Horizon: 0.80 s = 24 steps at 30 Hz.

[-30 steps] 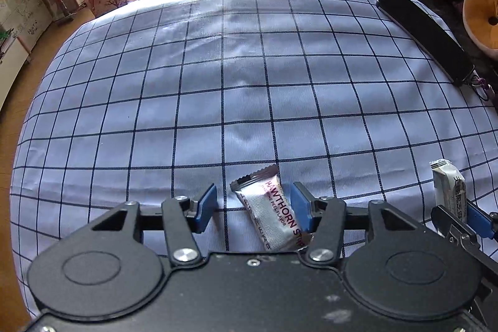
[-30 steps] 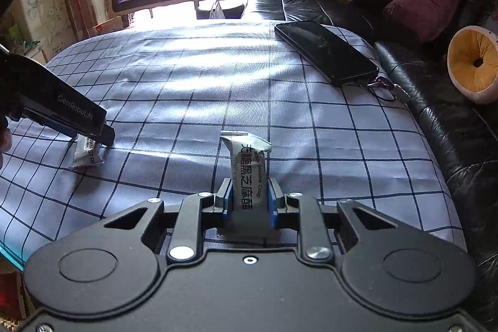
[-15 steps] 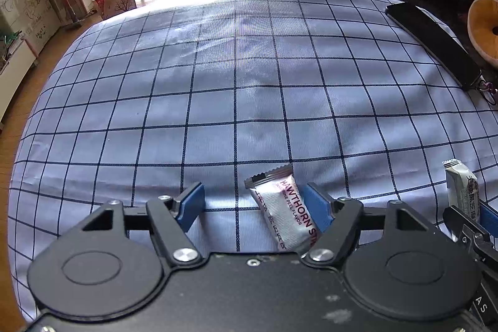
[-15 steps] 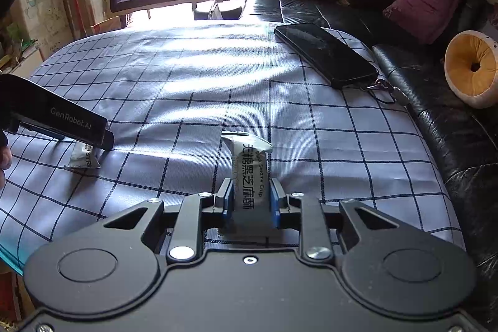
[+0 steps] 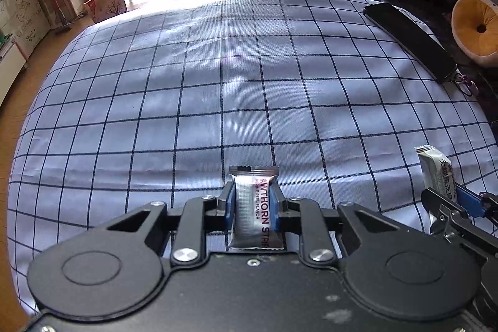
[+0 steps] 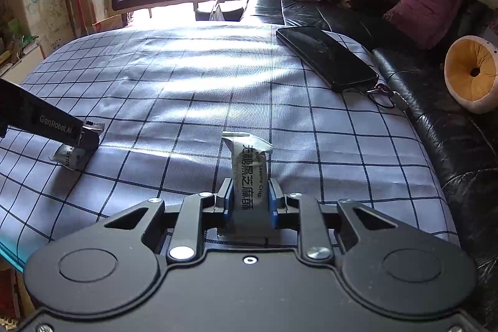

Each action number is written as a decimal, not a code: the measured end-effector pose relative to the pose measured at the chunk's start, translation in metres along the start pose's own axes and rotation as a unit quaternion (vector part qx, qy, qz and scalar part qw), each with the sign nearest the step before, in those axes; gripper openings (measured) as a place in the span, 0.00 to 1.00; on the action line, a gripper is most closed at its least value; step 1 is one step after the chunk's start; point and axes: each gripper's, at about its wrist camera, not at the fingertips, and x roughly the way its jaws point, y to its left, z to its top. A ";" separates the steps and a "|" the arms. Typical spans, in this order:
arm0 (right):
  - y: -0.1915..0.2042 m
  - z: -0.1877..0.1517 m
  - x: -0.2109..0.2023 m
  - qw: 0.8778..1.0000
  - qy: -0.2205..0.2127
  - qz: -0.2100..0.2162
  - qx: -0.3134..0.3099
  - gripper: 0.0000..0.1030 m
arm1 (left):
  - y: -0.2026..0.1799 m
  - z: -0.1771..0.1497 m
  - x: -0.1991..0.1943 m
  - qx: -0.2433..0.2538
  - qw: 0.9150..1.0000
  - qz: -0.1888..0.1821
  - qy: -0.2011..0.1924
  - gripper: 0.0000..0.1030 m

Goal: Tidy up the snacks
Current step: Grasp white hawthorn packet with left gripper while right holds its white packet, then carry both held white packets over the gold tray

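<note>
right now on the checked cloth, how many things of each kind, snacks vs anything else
snack packets: 2, the hawthorn strip in the left gripper and the sesame crisp in the right gripper
phones: 1, the black phone with a key ring at its end
total: 3 things on the checked cloth
</note>
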 end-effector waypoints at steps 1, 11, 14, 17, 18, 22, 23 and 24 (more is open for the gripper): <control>0.000 0.001 -0.002 1.000 0.004 0.004 0.003 0.30 | 0.003 -0.003 -0.003 -0.004 1.000 -0.004 0.004 0.20; -0.003 -0.003 -0.040 0.998 0.015 0.040 0.034 0.29 | 0.028 -0.041 -0.053 -0.017 1.000 -0.005 0.004 0.20; -0.002 -0.005 -0.056 0.998 0.011 0.045 0.036 0.29 | 0.031 -0.055 -0.075 -0.014 1.000 -0.003 -0.008 0.20; -0.001 -0.009 -0.073 0.998 0.005 0.049 0.035 0.29 | 0.034 -0.071 -0.097 -0.011 1.000 0.000 -0.023 0.20; -0.001 -0.011 -0.078 0.998 0.004 0.049 0.034 0.29 | 0.034 -0.076 -0.104 -0.009 1.000 0.002 -0.027 0.20; 0.000 -0.019 -0.101 0.998 -0.002 0.054 0.036 0.29 | 0.040 -0.099 -0.130 -0.012 0.999 0.007 -0.041 0.20; 0.000 -0.021 -0.106 0.998 -0.003 0.056 0.038 0.29 | 0.041 -0.104 -0.136 -0.014 0.999 0.008 -0.043 0.20; 0.000 -0.024 -0.112 0.997 -0.005 0.058 0.041 0.29 | 0.043 -0.111 -0.142 -0.015 0.999 0.009 -0.045 0.20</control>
